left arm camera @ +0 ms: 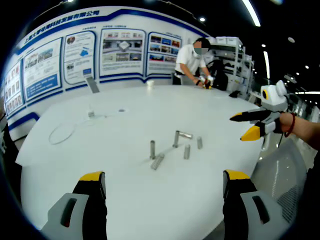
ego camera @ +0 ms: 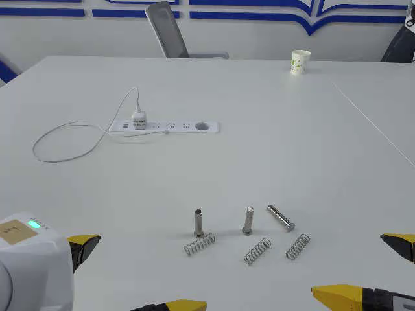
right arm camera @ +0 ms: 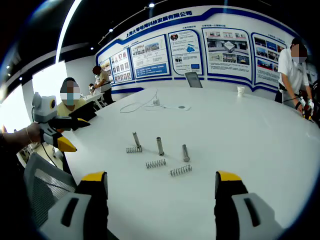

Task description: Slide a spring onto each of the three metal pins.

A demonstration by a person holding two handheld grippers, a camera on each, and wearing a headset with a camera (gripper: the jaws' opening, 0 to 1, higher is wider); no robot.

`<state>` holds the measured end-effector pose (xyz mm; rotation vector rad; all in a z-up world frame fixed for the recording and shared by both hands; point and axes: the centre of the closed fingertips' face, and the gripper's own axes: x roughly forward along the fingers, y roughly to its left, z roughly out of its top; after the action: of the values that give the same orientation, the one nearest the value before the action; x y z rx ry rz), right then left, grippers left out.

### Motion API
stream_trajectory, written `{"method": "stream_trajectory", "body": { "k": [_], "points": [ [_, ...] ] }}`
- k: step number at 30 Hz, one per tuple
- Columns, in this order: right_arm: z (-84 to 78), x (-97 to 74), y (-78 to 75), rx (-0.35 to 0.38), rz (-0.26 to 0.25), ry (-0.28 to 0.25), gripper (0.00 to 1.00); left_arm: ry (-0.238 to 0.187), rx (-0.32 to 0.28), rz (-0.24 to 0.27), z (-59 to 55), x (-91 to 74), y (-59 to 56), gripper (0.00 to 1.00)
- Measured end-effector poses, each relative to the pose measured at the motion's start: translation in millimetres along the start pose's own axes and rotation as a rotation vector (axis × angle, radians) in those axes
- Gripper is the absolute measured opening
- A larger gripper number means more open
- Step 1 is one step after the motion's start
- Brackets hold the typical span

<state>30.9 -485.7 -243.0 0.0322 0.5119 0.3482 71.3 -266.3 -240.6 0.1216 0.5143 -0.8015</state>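
A: Claws?
B: We see the left claw (left arm camera: 165, 177) and the right claw (right arm camera: 162, 177) both wide and empty, by the near bench (ego camera: 292, 142) edge.
A: Pins?
B: Three pins (ego camera: 248, 220) at 12 o'clock. Springs (ego camera: 257, 251) lie loose just beside them, with bare bench around.

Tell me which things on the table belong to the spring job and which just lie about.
Job: left pin, middle pin, right pin; left spring, middle spring, right spring.
Lying about: power strip, white cable, paper cup.

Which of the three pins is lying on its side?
The rightmost pin in the head view; the left pin and middle pin stand upright.
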Motion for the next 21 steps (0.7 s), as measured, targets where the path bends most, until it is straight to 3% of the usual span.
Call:
{"method": "stream_trajectory", "body": {
  "k": [21],
  "points": [
    [-2.0,-1.0,0.4,0.001,-0.003,0.011,0.89,0.006,0.003,0.0,-2.2,-1.1,-0.5,1.0]
  ]
}}
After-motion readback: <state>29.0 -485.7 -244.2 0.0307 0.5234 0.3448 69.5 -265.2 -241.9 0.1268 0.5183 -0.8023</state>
